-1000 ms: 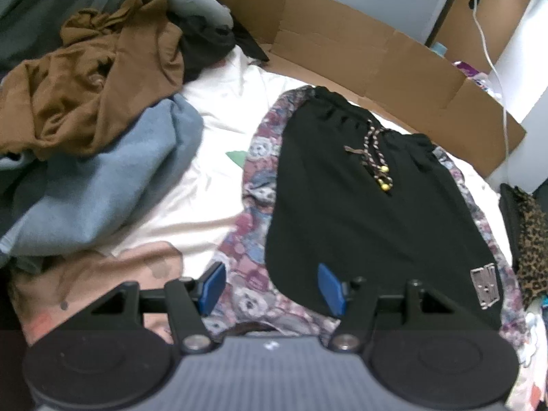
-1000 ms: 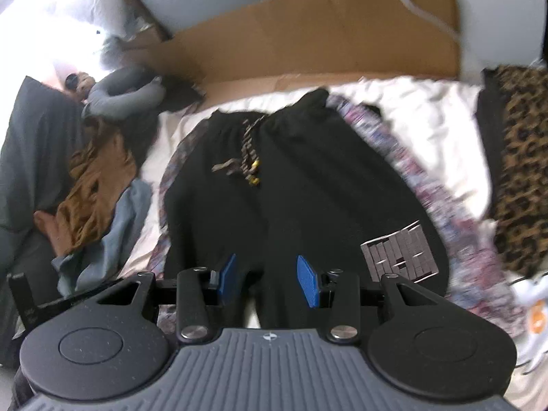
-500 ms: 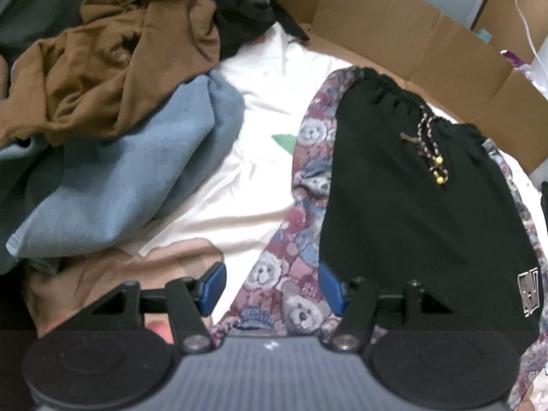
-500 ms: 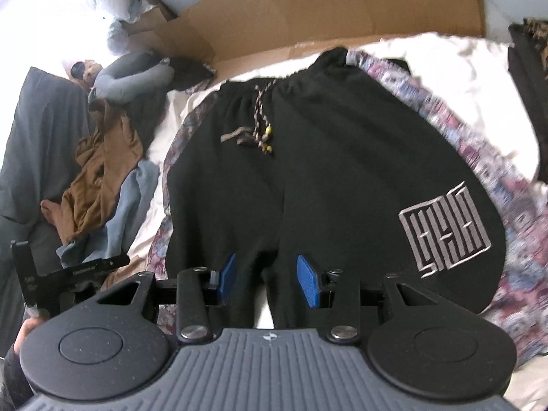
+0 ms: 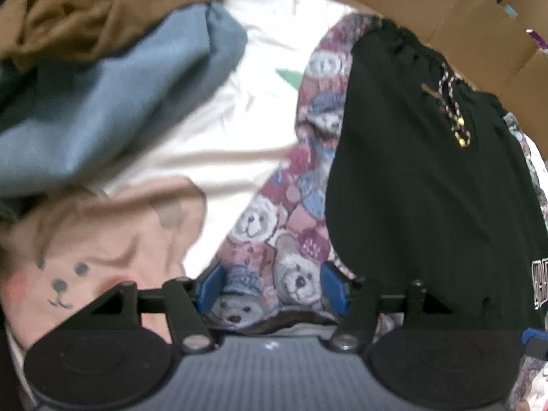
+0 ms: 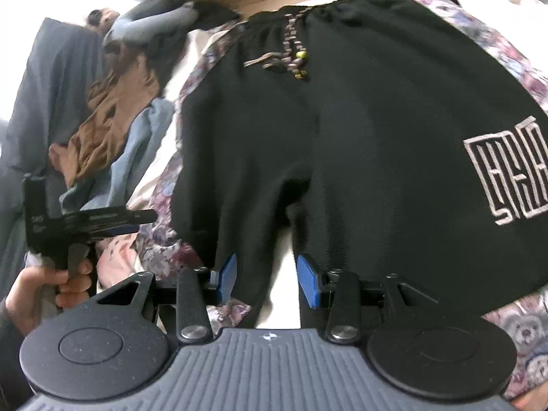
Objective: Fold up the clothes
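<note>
The black shorts [image 6: 359, 144] lie flat on the bear-print cloth [image 5: 274, 239], waistband away, leg hems nearest. The right claw [image 6: 267, 279], half open and empty, sits over the hems; the left claw [image 5: 270, 289], open and empty, stands beside the shorts' side edge.

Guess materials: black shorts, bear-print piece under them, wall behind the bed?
Black shorts: matte, finely textured knit, probably fleece or jersey; stitched logo. Bear-print fabric: looks woven or plush, soft, slightly fuzzy print. Wall: brown corrugated cardboard, visible fold creases.
</note>
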